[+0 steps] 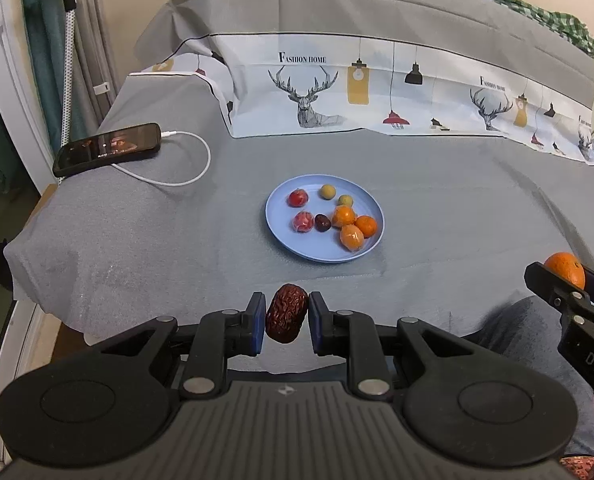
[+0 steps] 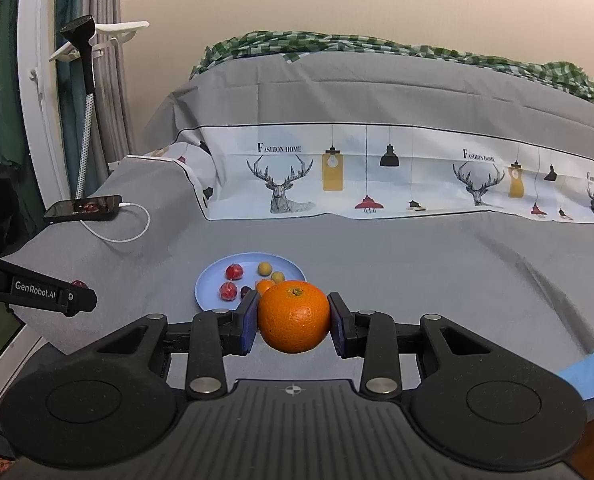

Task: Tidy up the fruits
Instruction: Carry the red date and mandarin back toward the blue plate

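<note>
A wrinkled dark red date (image 1: 286, 313) is pinched between the blue pads of my left gripper (image 1: 287, 320), held above the near edge of the grey cloth. My right gripper (image 2: 293, 322) is shut on an orange (image 2: 294, 315); in the left wrist view that orange (image 1: 565, 269) shows at the far right. Ahead of both lies a light blue plate (image 1: 317, 249) holding several small fruits: red ones (image 1: 297, 198), yellow-green ones (image 1: 327, 191), oranges (image 1: 353, 236) and a dark date (image 1: 321, 222). In the right wrist view the held orange hides part of the plate (image 2: 209, 286).
A black phone (image 1: 107, 148) on a white charging cable (image 1: 193, 178) lies at the back left of the cloth. A printed deer-and-lamp cloth (image 1: 357, 92) rises behind the plate. The bed's left edge drops off near a white frame (image 1: 5, 80). A blue strip (image 2: 589, 372) lies at the near right.
</note>
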A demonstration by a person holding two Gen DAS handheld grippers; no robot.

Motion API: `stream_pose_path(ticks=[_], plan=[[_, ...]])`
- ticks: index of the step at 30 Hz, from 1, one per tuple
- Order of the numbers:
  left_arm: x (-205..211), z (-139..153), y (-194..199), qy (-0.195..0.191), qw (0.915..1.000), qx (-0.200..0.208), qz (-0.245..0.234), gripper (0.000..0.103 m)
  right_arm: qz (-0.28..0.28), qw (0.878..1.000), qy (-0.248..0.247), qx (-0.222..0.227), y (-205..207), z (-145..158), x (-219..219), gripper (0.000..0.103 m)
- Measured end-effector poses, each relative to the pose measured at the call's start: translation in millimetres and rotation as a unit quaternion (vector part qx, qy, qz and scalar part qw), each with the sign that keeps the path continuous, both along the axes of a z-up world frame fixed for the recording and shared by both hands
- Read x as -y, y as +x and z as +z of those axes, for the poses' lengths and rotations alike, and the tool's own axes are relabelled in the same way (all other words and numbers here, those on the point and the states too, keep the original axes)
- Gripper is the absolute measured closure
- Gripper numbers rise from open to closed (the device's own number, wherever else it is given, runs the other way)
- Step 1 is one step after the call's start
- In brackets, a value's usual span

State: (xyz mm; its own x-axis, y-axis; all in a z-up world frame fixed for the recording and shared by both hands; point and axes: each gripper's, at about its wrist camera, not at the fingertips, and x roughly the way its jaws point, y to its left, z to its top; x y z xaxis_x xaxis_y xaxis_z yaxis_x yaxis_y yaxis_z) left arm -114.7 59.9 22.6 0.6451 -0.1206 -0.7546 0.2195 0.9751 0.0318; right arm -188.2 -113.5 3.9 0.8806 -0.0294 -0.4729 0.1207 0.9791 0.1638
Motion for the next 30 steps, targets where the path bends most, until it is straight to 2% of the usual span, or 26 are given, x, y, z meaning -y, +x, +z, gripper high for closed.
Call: stream_pose_path(ticks=[30], plan=[[16,-34,47,0.025,0.9983,-0.053,-0.006,0.078,0.003,0.999,0.016,-0.05,39,-24,8,0.065]])
